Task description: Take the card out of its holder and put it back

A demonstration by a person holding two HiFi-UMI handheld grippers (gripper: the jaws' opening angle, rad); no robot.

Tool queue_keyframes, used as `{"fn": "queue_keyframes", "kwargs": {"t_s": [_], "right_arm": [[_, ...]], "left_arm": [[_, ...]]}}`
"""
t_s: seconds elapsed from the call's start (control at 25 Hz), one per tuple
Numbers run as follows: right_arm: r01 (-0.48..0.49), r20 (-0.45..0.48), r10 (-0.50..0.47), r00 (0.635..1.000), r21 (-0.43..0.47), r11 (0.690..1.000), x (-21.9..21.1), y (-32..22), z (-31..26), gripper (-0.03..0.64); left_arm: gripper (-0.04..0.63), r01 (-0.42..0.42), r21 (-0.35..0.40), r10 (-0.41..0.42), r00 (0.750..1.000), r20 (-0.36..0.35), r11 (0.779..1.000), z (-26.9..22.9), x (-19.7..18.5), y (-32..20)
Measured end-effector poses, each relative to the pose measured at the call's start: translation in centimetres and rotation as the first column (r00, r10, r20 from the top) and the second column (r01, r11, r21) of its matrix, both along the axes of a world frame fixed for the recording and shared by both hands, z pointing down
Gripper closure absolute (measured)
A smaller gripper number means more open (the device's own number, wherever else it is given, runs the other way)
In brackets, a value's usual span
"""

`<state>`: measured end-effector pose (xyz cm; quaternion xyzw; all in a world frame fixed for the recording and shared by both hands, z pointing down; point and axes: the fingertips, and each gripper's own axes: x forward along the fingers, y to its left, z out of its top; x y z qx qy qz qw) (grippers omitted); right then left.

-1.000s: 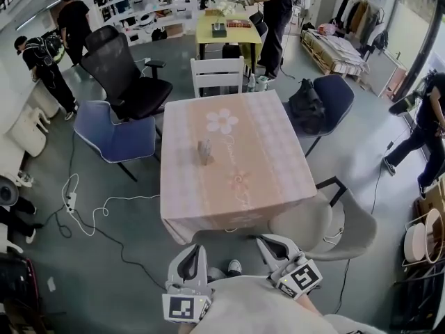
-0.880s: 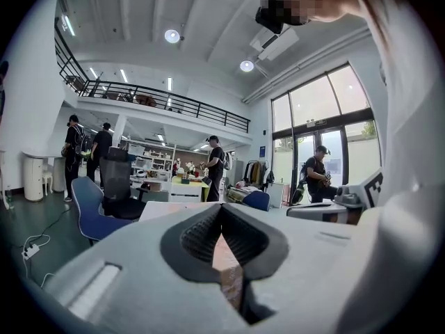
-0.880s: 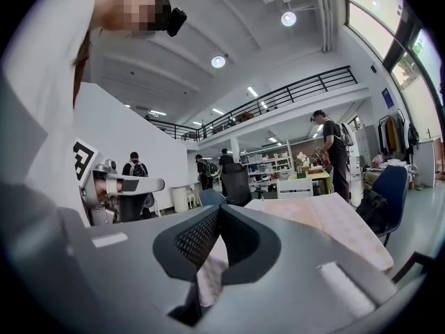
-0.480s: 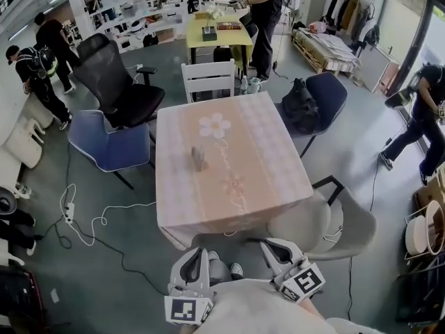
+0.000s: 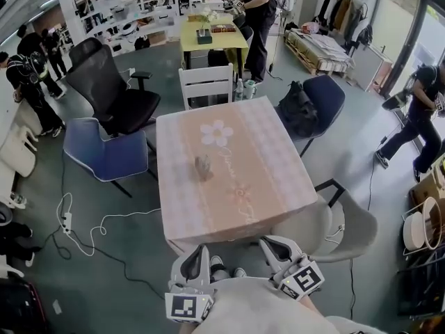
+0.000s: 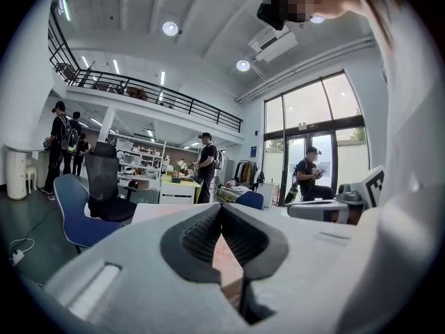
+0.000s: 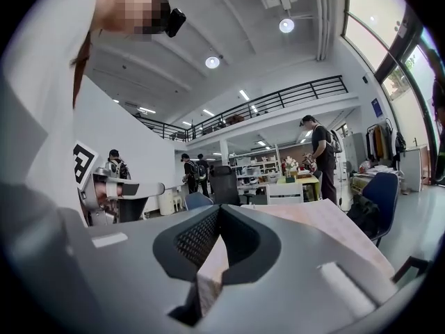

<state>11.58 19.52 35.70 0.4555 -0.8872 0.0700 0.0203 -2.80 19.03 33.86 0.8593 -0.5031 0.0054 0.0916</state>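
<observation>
Pink-clothed table (image 5: 264,186): card holder (image 5: 203,165) stands well ahead of both tongs, card indistinct. Your left tongs (image 5: 197,254), right tongs (image 5: 268,245) clenched, empty. Expect light, thin, slick card, tippy holder: pinch card's top edge, brace holder's base.

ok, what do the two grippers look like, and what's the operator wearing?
Left gripper and right gripper: matching pale grey moulded shells, each with a white cube of black square markers. Fingers are lined in black, ribbed on the inside. No cables visible. The person wears a light grey top.
</observation>
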Motion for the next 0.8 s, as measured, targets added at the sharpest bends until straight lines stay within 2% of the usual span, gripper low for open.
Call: {"fn": "queue_keyframes", "kwargs": {"t_s": [0.44, 0.8], "right_arm": [[-0.004, 0.02, 0.004, 1.0, 0.004, 1.0, -4.1, -5.1, 0.1, 0.618], [-0.02, 0.033, 0.021, 0.999, -0.027, 0.999, -5.7, -6.6, 1.5, 0.618]], "left_arm": [[0.595, 0.007, 0.001, -0.007, 1.0, 0.005, 1.0, 0.1, -4.4, -5.3], [0.595, -0.002, -0.026, 0.002, 1.0, 0.014, 1.0, 1.4, -5.9, -6.7]]}}
